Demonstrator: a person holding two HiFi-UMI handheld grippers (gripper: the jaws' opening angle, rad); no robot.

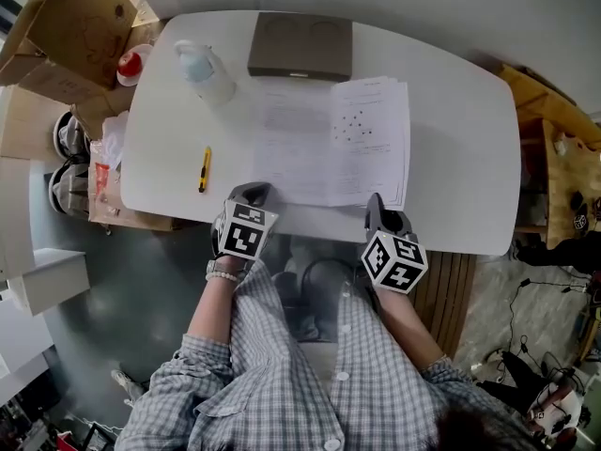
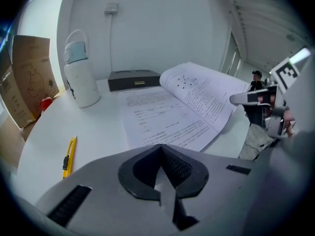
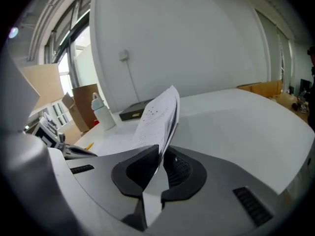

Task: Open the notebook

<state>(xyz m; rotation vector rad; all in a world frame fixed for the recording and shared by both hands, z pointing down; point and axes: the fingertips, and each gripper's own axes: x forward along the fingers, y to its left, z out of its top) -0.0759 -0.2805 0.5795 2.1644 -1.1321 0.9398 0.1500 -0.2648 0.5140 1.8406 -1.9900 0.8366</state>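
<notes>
A: Pinching what, right claw [image 3: 160, 154]?
B: Pages [image 3: 158, 109], clamped, tilted up off notebook [image 1: 324, 144]; it lies open on table [image 1: 460, 158], spine pointing away.
A: Left claw [image 2: 160, 154]?
B: Shut, empty, at near left edge. Likely the pages swing toward it.

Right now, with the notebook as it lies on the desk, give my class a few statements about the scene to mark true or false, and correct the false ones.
1. The right gripper is shut on a lifted bundle of pages of the notebook. True.
2. The yellow cutter lies on the open notebook. False: it lies on the bare table, to the left of the notebook and apart from it.
3. The white bottle stands upright on the table. True.
4. The dark box sits at the table's near edge, beside the person. False: it sits at the far edge, beyond the notebook.
</notes>
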